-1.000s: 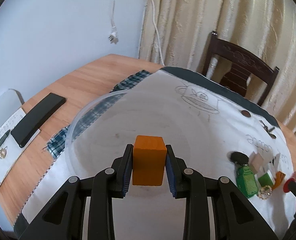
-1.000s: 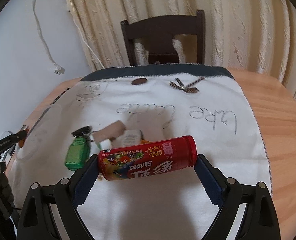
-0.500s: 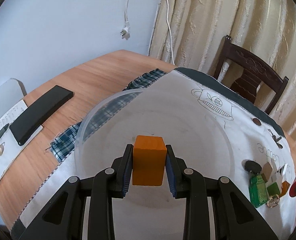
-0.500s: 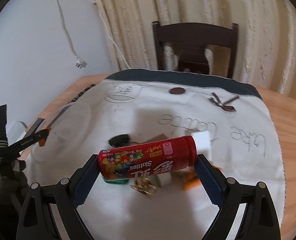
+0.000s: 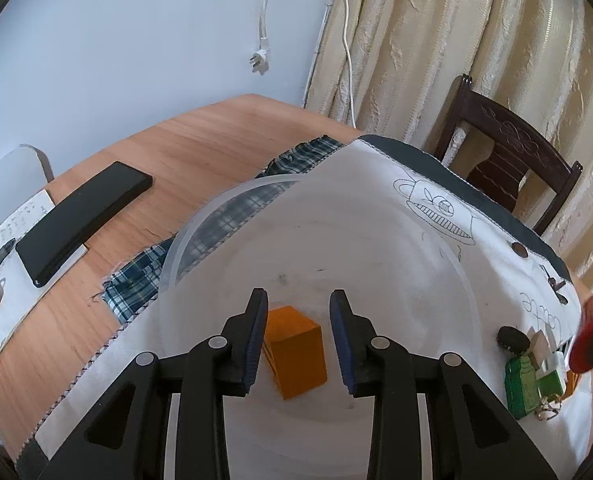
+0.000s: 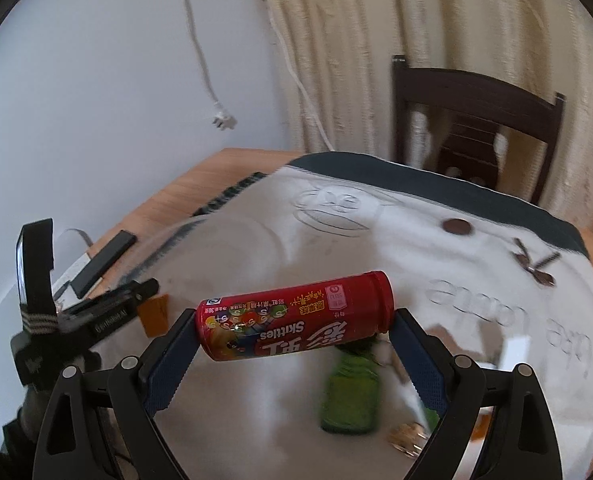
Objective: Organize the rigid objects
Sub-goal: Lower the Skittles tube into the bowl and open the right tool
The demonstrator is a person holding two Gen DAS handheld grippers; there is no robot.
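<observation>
My left gripper [image 5: 298, 336] gapes wide above the orange block [image 5: 296, 354] in the bowl [image 5: 200, 220]; my right gripper [image 6: 294, 346] clamps the Skittles tube [image 6: 296, 316] crosswise, bowl leftward

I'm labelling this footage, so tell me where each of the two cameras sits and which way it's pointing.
Left wrist: on the left gripper, looking down over its open fingers at the orange block in the clear bowl.
Right wrist: on the right gripper, facing the chair, its fingers clamping the Skittles tube; the left gripper shows at its left edge.
Shared: block, bowl, white cloth, green bottle, chair.
</observation>
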